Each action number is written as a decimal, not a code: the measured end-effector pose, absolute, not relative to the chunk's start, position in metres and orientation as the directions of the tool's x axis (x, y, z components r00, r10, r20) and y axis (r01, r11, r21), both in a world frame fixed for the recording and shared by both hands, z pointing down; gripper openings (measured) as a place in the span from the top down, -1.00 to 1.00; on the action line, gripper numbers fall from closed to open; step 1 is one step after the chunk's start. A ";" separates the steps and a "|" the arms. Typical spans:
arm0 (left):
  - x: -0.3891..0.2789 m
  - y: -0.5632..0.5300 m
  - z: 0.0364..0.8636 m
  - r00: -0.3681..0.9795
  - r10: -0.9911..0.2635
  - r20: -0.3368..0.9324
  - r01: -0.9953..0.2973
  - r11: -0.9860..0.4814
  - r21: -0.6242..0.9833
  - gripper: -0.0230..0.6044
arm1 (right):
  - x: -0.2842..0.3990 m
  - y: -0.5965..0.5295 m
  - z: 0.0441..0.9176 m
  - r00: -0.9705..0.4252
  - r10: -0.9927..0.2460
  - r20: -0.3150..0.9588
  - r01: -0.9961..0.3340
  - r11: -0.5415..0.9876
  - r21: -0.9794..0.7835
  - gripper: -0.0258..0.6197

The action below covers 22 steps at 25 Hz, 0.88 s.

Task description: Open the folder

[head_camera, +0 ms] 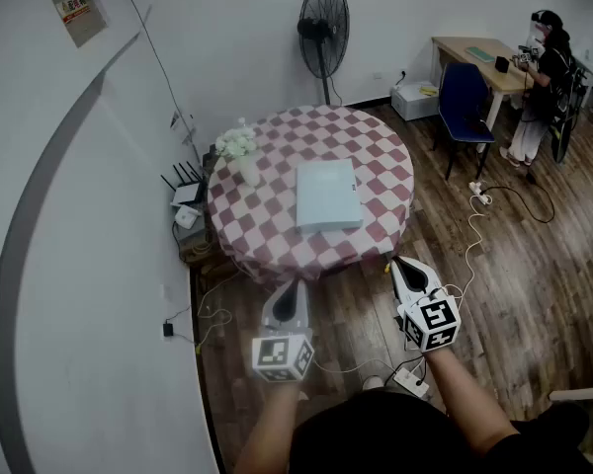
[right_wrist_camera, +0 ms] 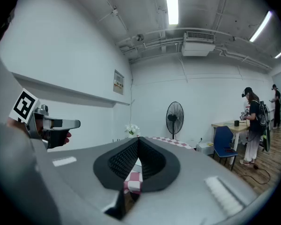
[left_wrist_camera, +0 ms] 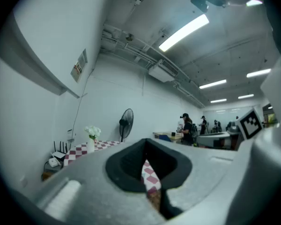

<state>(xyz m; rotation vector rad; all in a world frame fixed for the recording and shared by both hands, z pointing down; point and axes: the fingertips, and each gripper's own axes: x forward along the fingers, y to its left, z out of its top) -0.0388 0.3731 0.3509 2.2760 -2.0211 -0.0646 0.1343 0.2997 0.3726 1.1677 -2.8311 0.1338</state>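
- The pale blue, flat rectangular folder (head_camera: 328, 196) is lying closed on the round table with a red-and-white checked cloth (head_camera: 262, 235). It is sitting ahead of both tools, between their lines of aim and well beyond their tips.
- The left gripper (head_camera: 295, 286) is hovering short of the table's near edge, its jaws pressed together on nothing. The right gripper (head_camera: 399, 263) is hanging near it to the right, likewise closed and empty.
- The approach seems to be only beginning, as nothing is touching the cover. The next move is calling for both tools to travel forward and down. One would be slipping a tip under the cover's free edge while the other is steadying the folder. Which edge is free I cannot tell.
- The head view is showing the folder's top. The two gripper views, looking level, are catching only checked cloth past their jaws.
- Beyond the folder, a white vase of white flowers (head_camera: 239, 151) is standing further left, and a black pedestal fan (head_camera: 323, 23) is standing behind the table.
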 end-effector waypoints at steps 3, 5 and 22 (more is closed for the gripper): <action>-0.032 0.369 0.354 0.116 -0.992 0.040 -0.990 -0.112 0.085 0.92 | 0.143 0.298 0.370 -0.706 -0.704 0.079 -0.708 0.703 -0.063 0.92; -0.027 0.367 0.355 0.106 -0.993 0.043 -0.992 -0.104 0.065 0.92 | 0.147 0.299 0.369 -0.711 -0.700 0.068 -0.703 0.708 -0.062 0.92; 0.000 0.327 0.369 0.086 -0.994 0.068 -0.996 -0.084 0.031 0.92 | 0.164 0.269 0.379 -0.744 -0.665 0.066 -0.668 0.741 -0.063 0.92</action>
